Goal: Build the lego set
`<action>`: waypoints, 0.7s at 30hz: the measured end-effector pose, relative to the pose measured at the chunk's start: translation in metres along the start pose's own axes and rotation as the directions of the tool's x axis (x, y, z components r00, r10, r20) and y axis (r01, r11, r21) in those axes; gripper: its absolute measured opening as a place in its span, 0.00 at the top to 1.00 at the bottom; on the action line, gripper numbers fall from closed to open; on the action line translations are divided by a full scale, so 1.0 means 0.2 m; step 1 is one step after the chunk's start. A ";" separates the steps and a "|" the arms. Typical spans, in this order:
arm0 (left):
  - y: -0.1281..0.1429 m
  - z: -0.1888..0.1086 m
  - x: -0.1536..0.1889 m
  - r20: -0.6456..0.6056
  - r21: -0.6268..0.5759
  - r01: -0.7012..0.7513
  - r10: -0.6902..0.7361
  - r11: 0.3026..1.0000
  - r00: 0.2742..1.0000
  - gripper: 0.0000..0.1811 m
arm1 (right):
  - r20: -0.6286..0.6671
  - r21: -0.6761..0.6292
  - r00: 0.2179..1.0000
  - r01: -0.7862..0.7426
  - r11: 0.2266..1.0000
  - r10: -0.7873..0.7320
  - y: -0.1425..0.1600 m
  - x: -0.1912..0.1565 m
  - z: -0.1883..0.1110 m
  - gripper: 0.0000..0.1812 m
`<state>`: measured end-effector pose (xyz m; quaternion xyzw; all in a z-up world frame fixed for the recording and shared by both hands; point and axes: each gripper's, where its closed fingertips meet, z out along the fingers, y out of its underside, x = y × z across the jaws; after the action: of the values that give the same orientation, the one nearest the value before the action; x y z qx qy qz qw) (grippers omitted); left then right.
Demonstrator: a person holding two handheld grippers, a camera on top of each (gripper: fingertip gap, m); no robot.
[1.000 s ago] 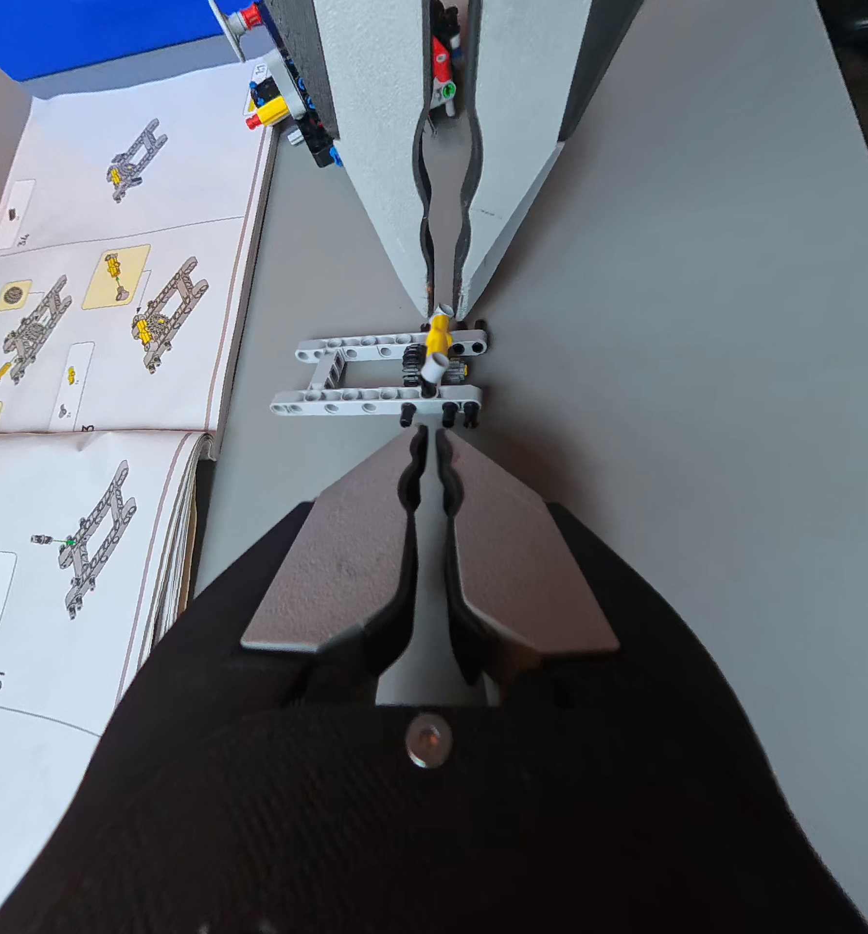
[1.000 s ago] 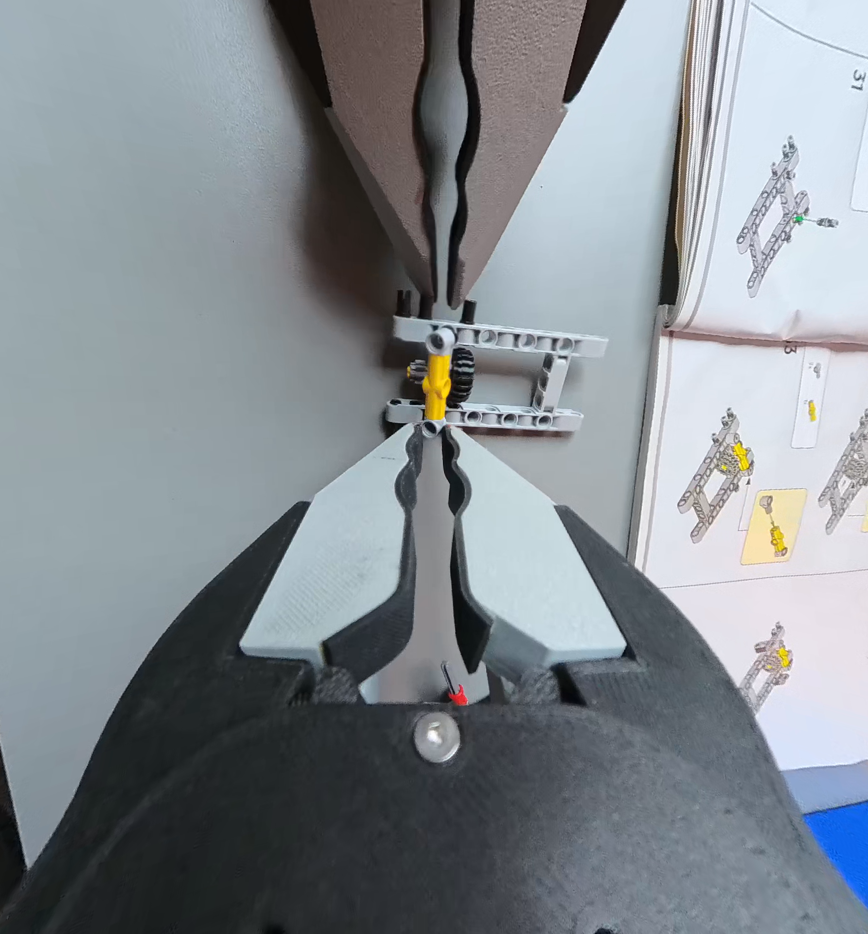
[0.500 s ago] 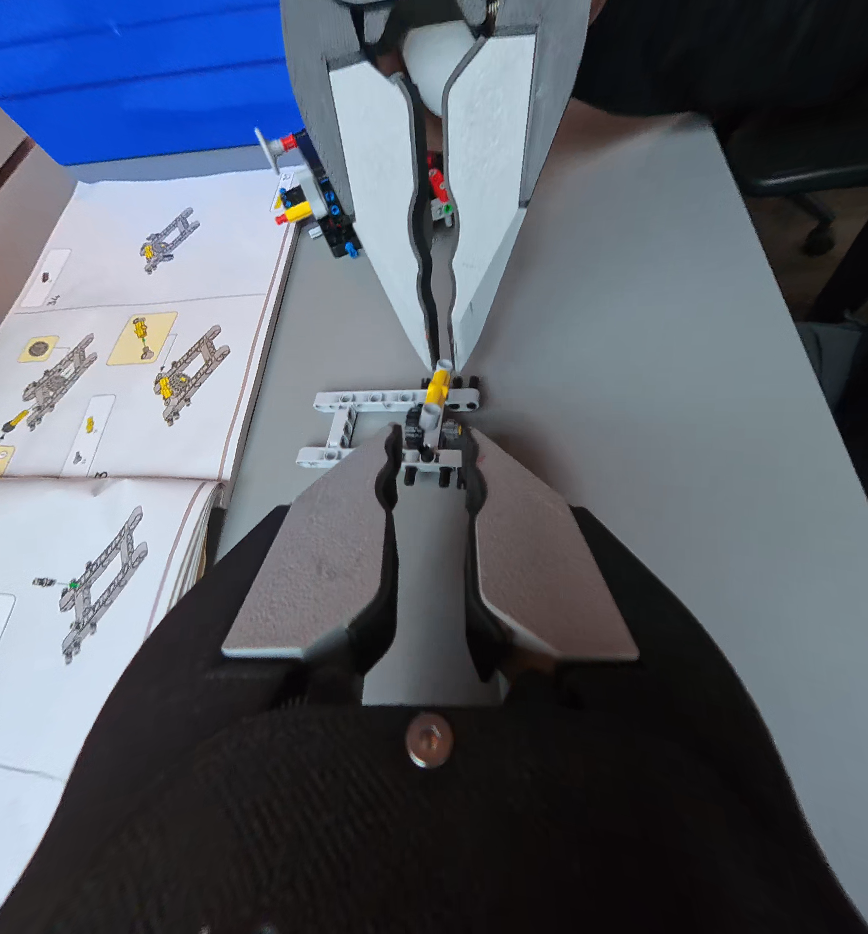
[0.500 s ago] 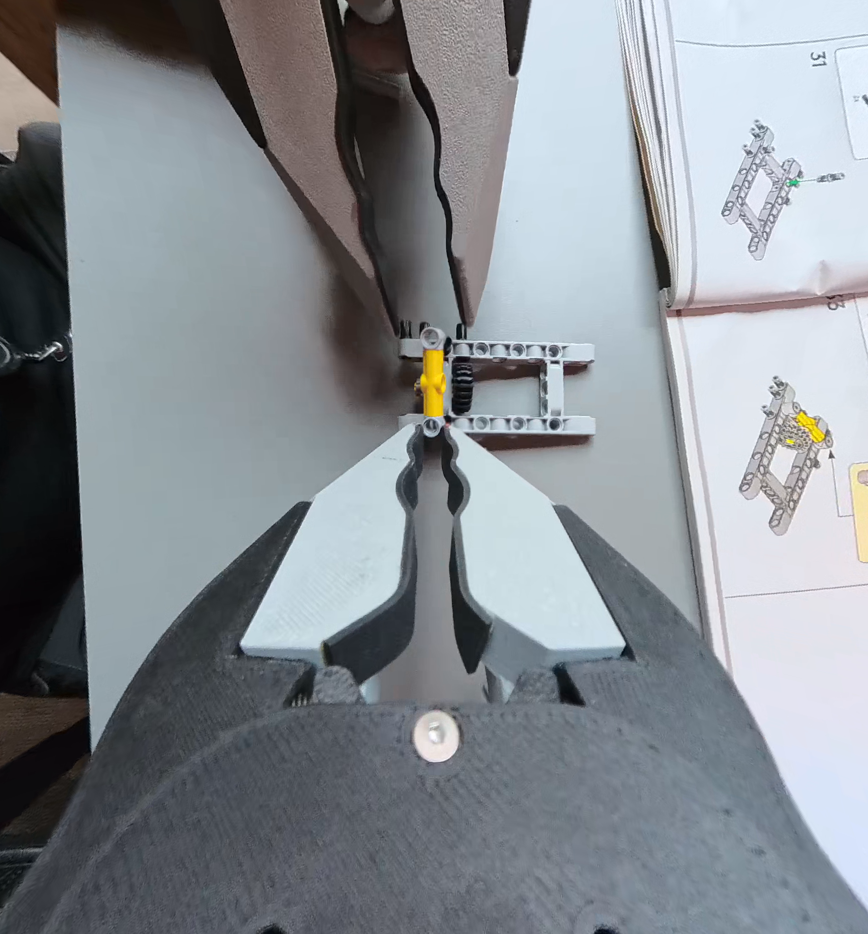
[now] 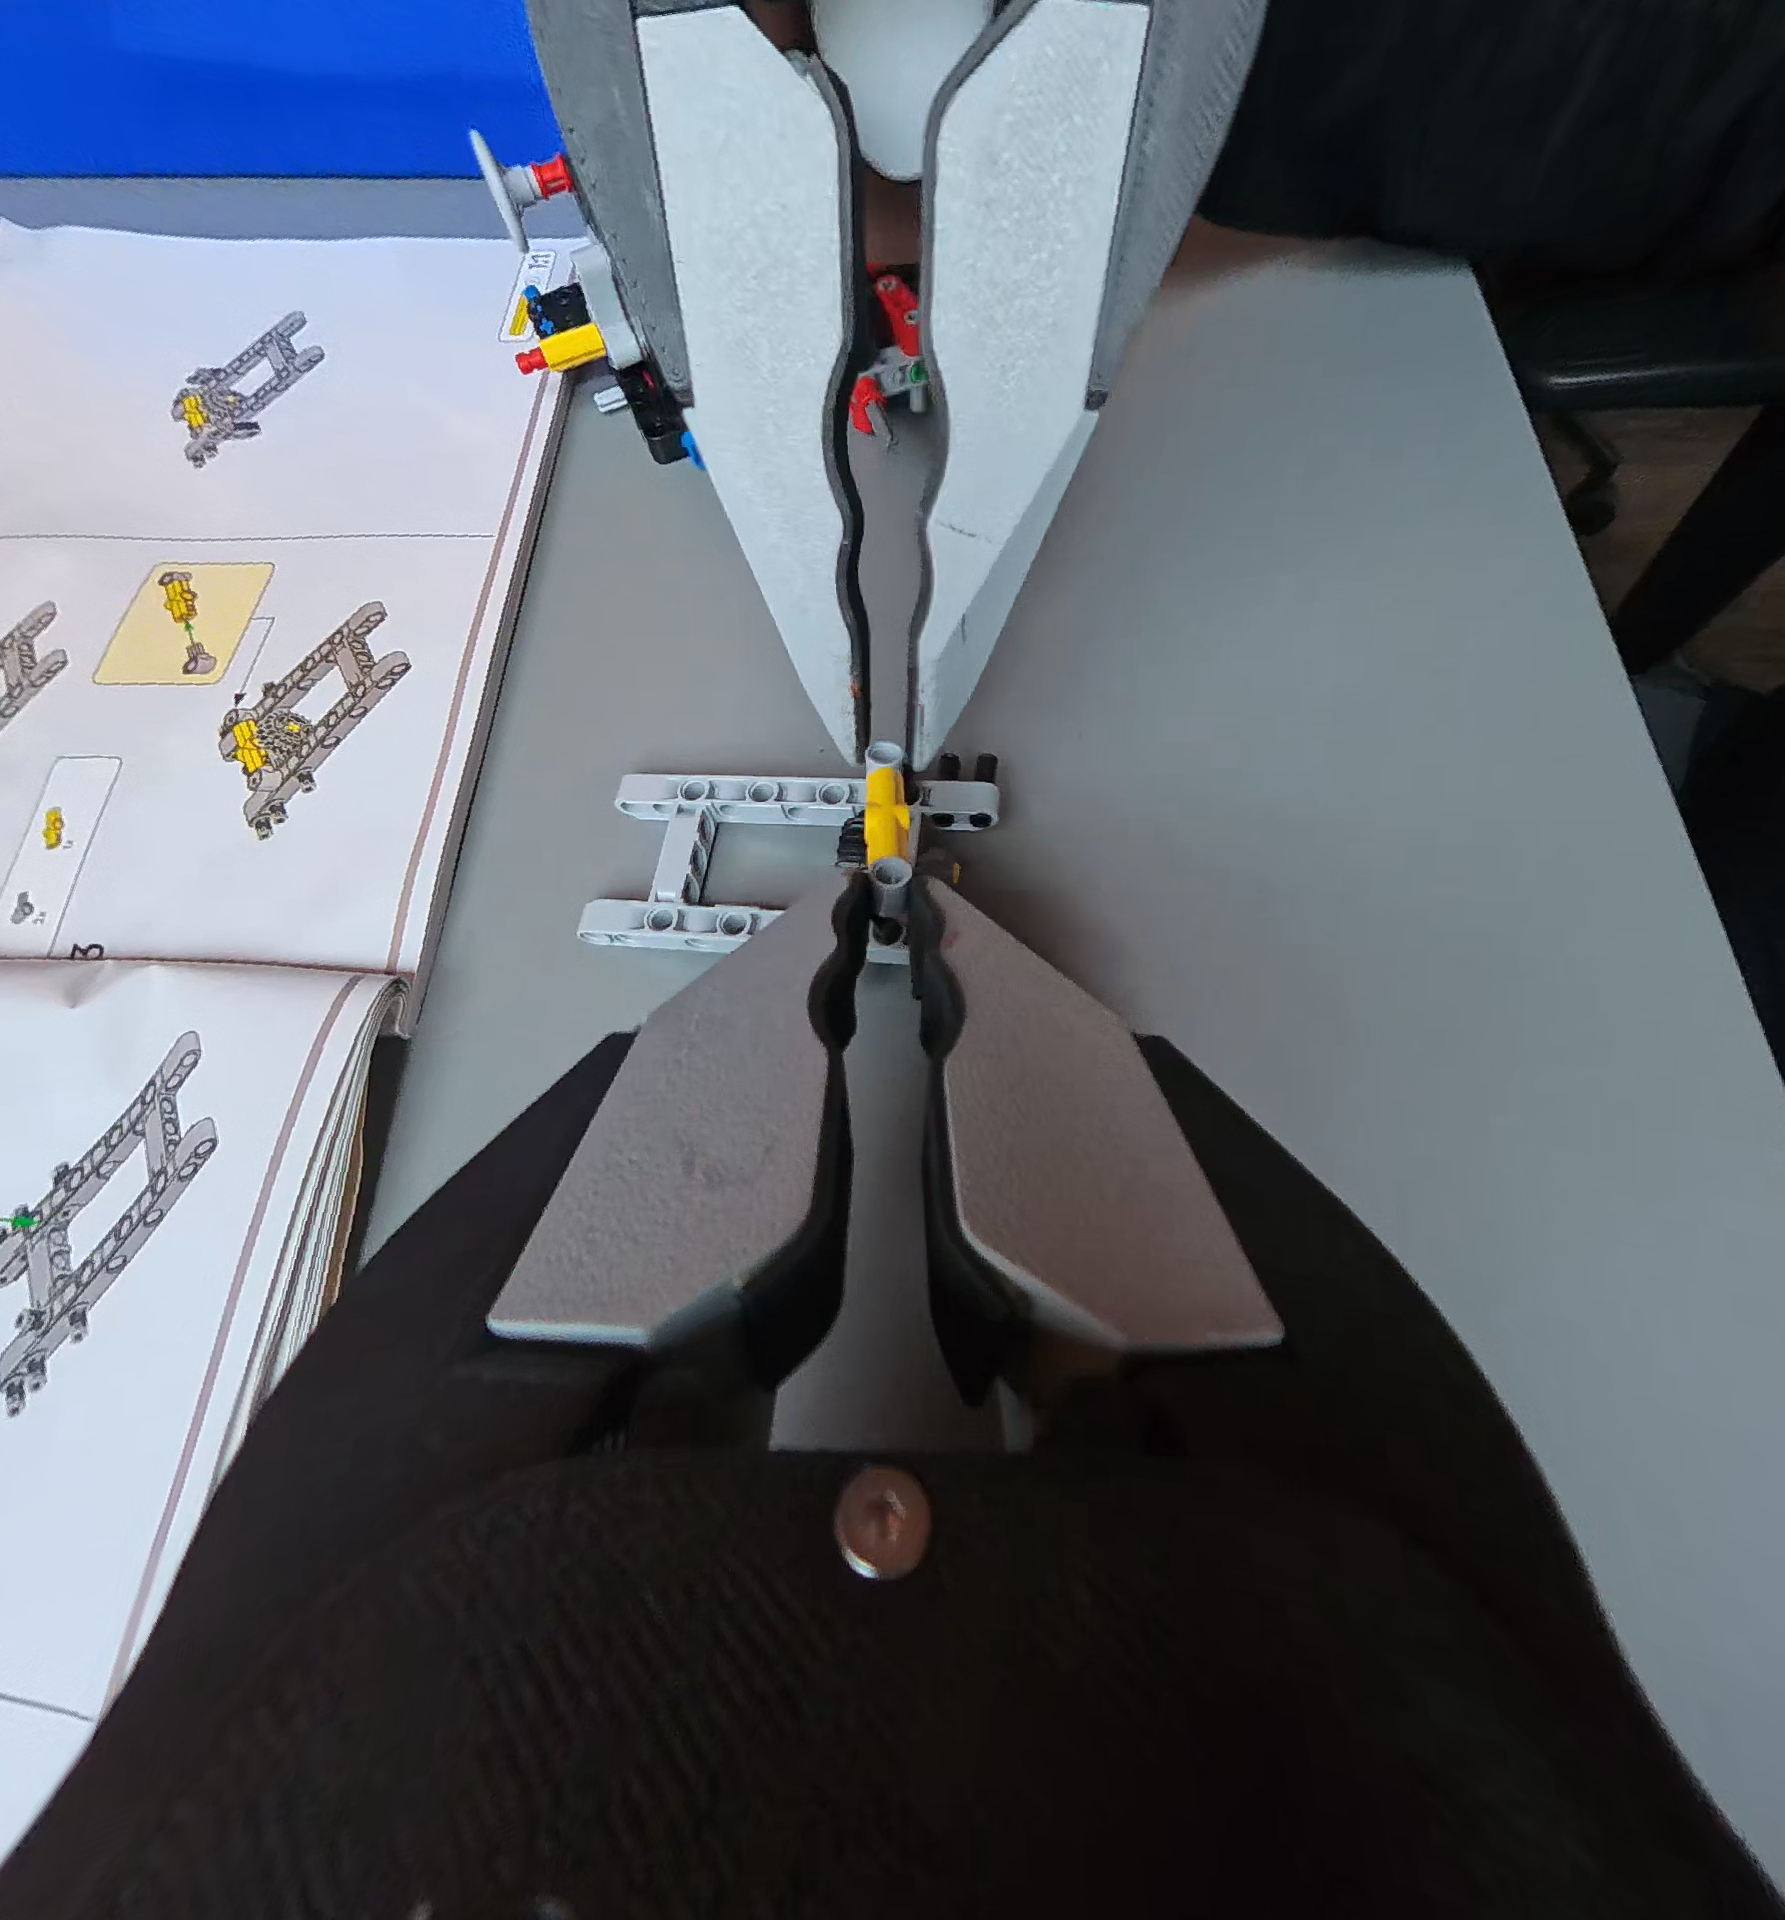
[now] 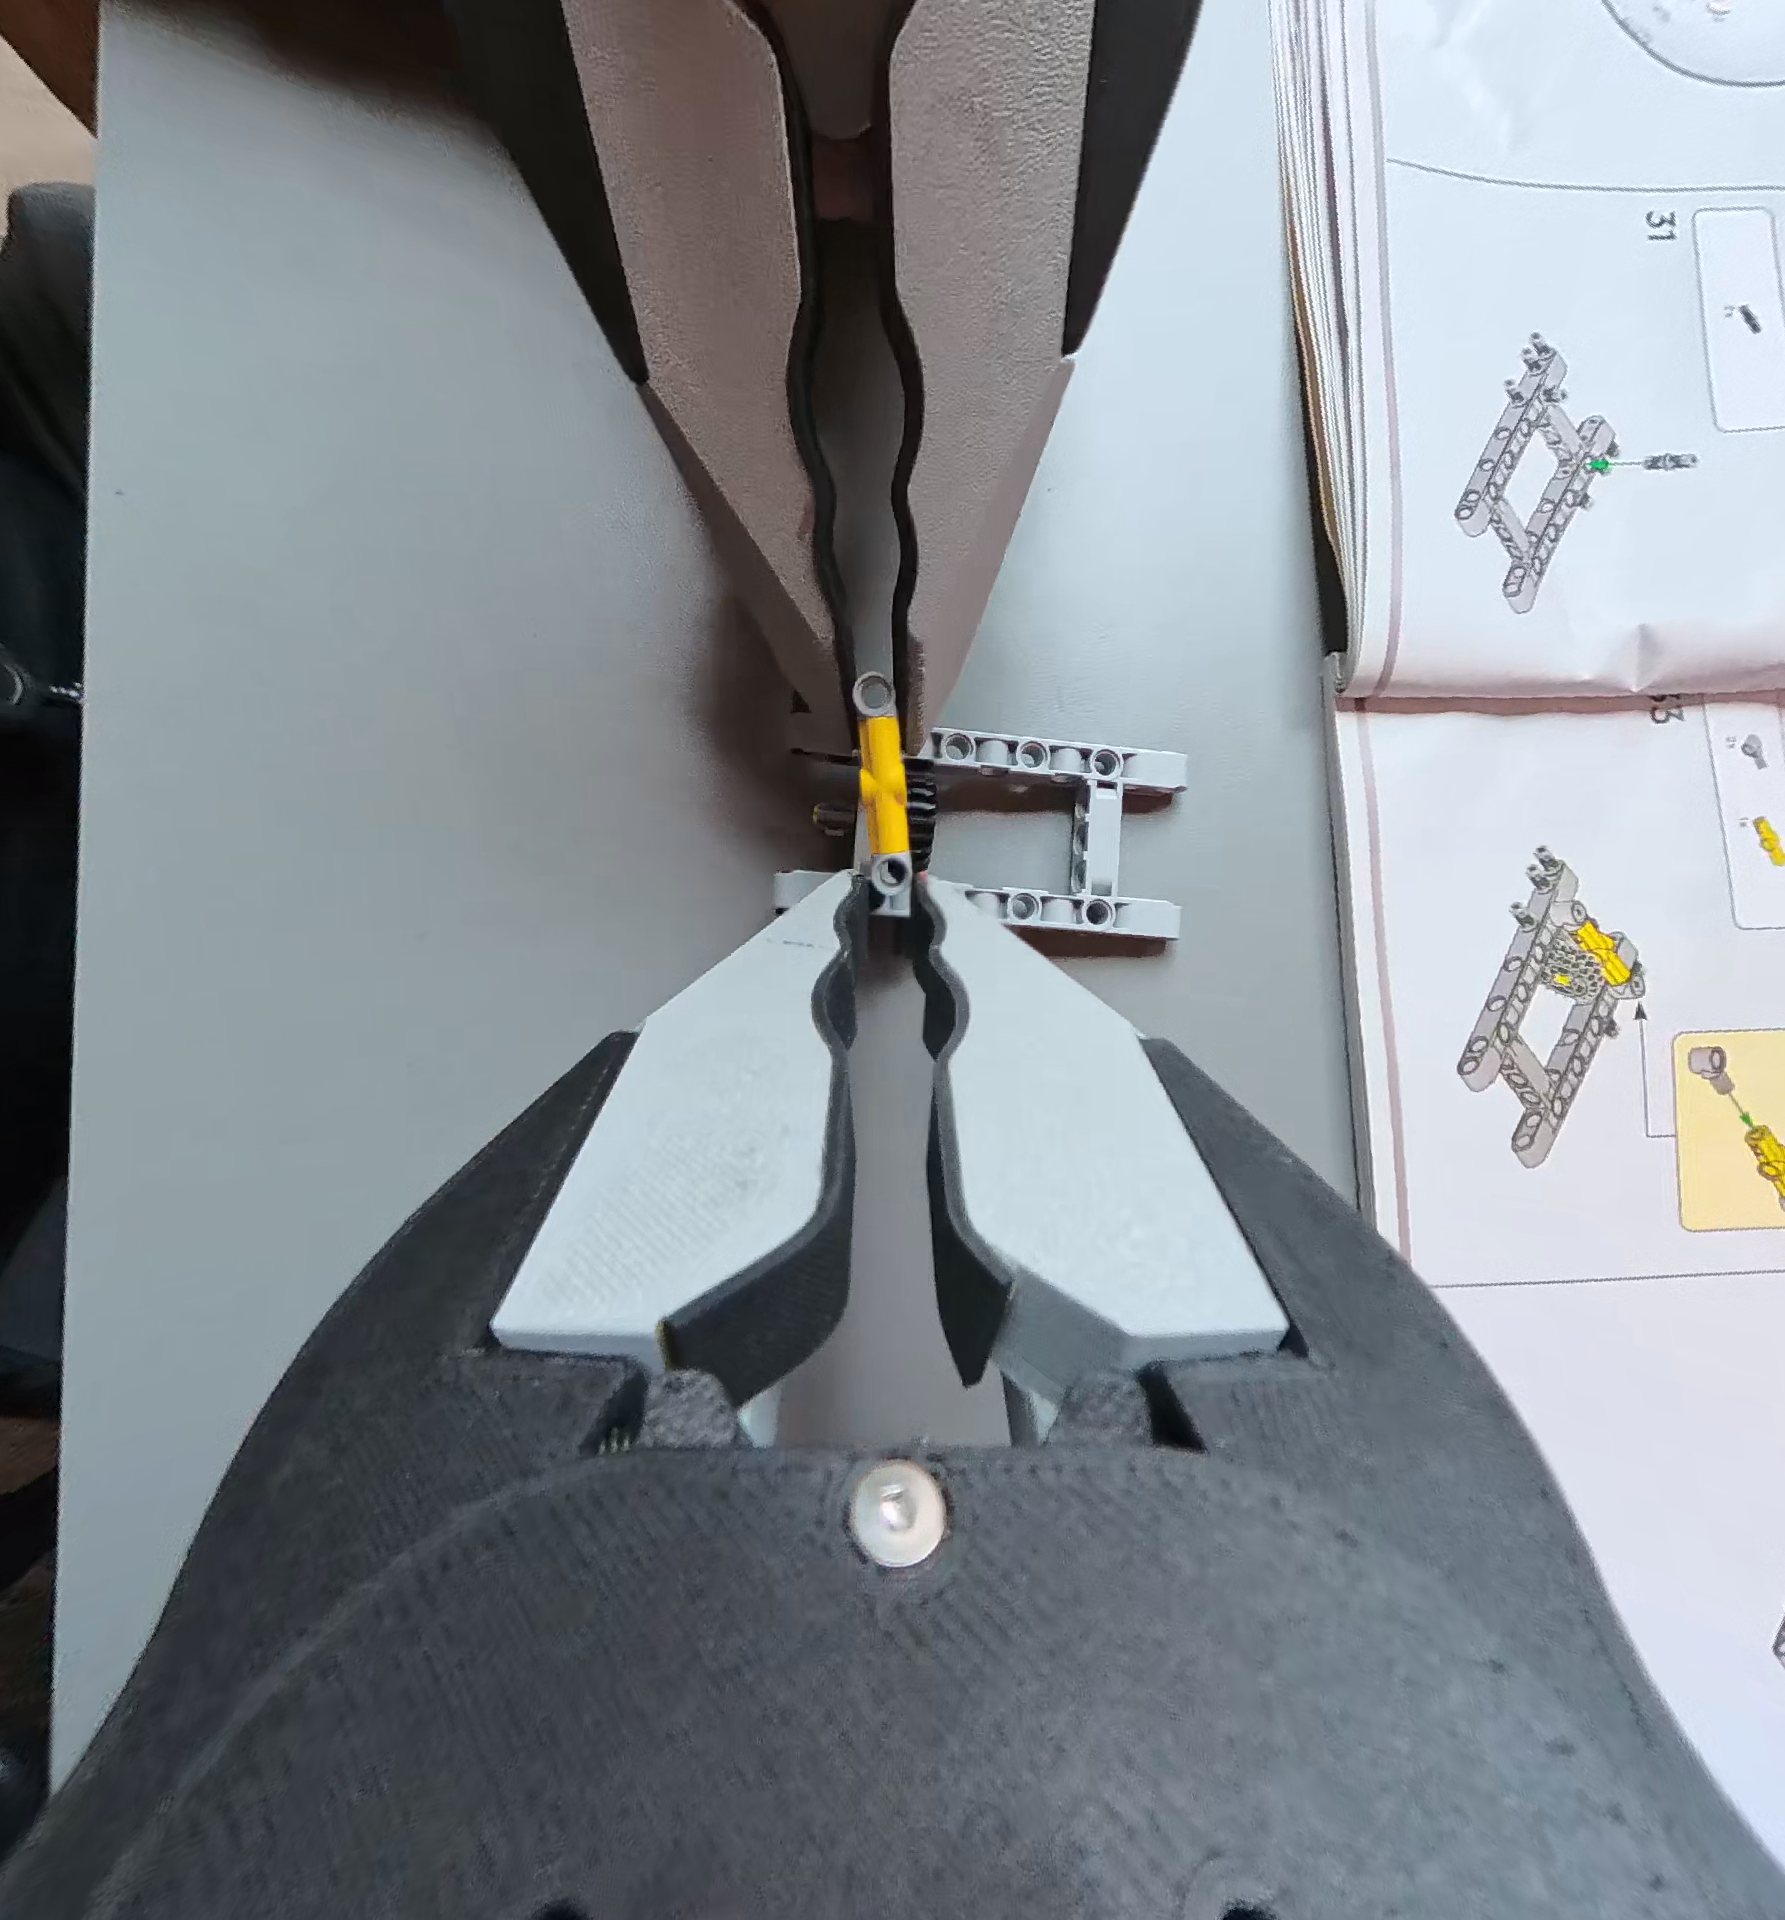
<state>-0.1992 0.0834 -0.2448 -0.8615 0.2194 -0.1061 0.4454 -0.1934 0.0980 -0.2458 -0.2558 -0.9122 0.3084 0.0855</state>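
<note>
**Kid:** What moved?

**Me:** My left gripper (image 5: 885, 914) did. A moment ago its fingers were spread wide around the near side of the grey frame (image 5: 753, 795). Now they have come in close, with only a thin gap. The grey cap on the near end of the yellow rod (image 5: 886, 816) sits in that gap, and I am pinching it.

**Kid:** And your other one?

**Me:** My right gripper (image 6: 890, 904) comes from the other side, so the two point at each other, tip to tip. Its fingers are close together too. They pinch the grey cap on the other end of the same rod.

**Kid:** Which way does the rod point?

**Me:** Its long way runs from one gripper straight to the other. It goes across the frame, from one long bar to the other long bar.

**Kid:** And the frame?

**Me:** It lies on the grey table (image 5: 1283, 831) between my grippers. Its long bars run sideways, crossing the rod, and one end points at the open booklet (image 5: 192, 727) near it. The rod is at the end away from the booklet. A black gear (image 6: 924, 800) sits just beside the rod, between the bars.

**Kid:** Anything else?

**Me:** Some other lego bits (image 5: 597, 343) lie behind my right gripper, at the booklet's corner.
</note>
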 end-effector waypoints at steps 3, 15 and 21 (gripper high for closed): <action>0.00 0.00 -0.01 -0.004 0.009 0.014 -0.014 1.000 1.000 0.98 | -0.030 0.029 0.999 0.023 0.999 -0.022 -0.01 0.02 0.00 0.90; 0.00 0.01 0.01 0.012 0.003 -0.031 0.031 1.000 0.999 0.98 | -0.125 -0.001 0.986 0.109 0.994 -0.108 -0.07 -0.01 0.01 0.99; 0.00 0.01 0.01 0.019 0.004 -0.045 0.045 0.999 0.999 0.98 | -0.164 -0.040 0.977 0.130 0.991 -0.135 -0.07 -0.01 0.01 0.99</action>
<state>-0.1962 0.0837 -0.2459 -0.8564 0.2343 -0.0883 0.4515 -0.1979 0.0861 -0.2387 -0.2205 -0.9213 0.2664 0.1777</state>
